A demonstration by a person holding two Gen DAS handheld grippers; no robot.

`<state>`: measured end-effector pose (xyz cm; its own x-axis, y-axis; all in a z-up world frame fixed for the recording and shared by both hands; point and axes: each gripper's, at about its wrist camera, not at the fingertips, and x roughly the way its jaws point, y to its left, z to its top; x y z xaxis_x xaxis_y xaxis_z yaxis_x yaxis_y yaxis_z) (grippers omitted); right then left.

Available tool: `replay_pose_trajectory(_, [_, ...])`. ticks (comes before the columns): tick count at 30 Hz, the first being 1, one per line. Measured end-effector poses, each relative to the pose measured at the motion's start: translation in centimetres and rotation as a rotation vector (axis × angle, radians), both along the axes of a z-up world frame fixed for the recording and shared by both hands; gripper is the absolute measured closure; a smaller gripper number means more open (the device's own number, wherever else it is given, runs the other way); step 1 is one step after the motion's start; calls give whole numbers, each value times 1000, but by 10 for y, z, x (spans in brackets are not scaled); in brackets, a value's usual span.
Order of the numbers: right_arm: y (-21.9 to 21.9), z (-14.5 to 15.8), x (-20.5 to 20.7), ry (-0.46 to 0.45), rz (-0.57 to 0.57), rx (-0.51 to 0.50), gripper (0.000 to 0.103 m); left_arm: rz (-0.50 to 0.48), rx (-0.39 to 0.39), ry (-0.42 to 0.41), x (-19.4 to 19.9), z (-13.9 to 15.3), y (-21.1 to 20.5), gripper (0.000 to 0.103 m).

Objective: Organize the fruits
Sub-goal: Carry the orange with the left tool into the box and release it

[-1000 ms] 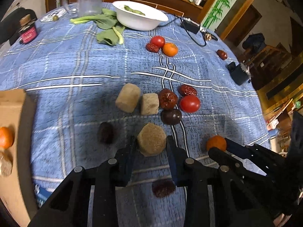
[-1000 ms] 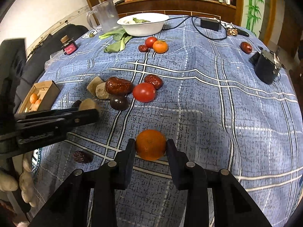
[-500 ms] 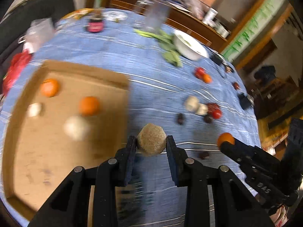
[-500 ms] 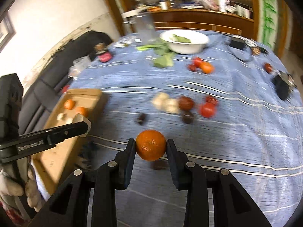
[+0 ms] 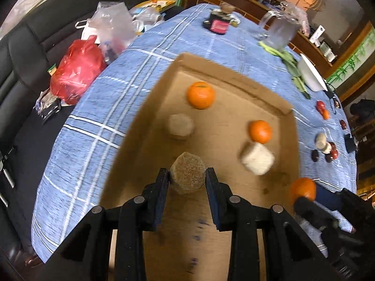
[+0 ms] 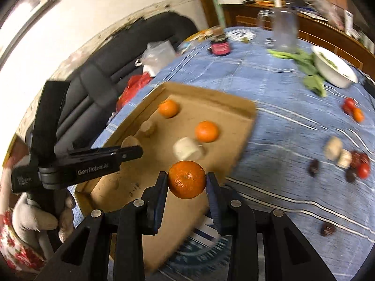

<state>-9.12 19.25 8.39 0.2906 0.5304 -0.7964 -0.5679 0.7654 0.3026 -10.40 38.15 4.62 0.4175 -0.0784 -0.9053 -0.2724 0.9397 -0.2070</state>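
Left tongs [image 5: 187,179]: closed on a brown faceted block [image 5: 187,175], which is pinched between both pads and held above the near part of the cardboard tray [image 5: 225,77].
Right tongs [image 6: 187,182]: closed on a tangerine [image 6: 187,179], which is held above the near right edge of the tray, clear of the cardboard.
Left tongs in the right wrist view: seen from the side [image 6: 131,151], with a pale gloved hand [image 6: 35,220] wrapped around the handle.
Cardboard tray: laid flat on the blue checked cloth of the surface [image 5: 98,107], at its left end.
Tray contents: two tangerines [image 5: 200,94] [image 5: 260,131] and two pale blocks [image 5: 181,126] [image 5: 257,158] are spread over the floor; the nearer tangerine is just beside the lighter block.
Loose fruit: a cluster of red and dark fruits with two pale blocks [image 6: 346,161] is left on the cloth to the right, well apart from the tray; a tomato and a small orange [image 6: 354,110] lie farther back.
Background: a white bowl [image 6: 332,68], leafy greens [image 6: 307,72] and a clear jug [image 6: 283,32] are set at the far side.
Beside the surface: a red bag [image 5: 75,75] is lying on a black sofa [image 5: 30,46].
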Motion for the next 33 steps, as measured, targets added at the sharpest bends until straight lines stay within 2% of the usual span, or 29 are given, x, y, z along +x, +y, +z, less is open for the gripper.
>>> replay_pose_trajectory(8, [41, -34, 5, 41, 23, -64, 66, -47, 13, 24, 6, -11, 11, 72])
replay_pose_trajectory(14, [51, -43, 10, 43, 13, -92, 66, -72, 34, 21, 10, -13, 9, 72])
replay_pose_trajectory(17, [53, -43, 10, 32, 9, -97, 66, -78, 44, 15, 11, -13, 8, 72])
replay_pose_trajectory(25, [60, -47, 8, 16, 27, -125, 64, -59, 9, 1, 9, -8, 11, 70])
replay_pose_trajectory(29, [57, -39, 3, -3, 25, -110, 50, -55, 22, -37, 3, 9, 8, 61])
replay_pose_trajectory(33, [53, -21, -6, -52, 26, -97, 49, -43, 60, -70, -2, 29, 2, 55])
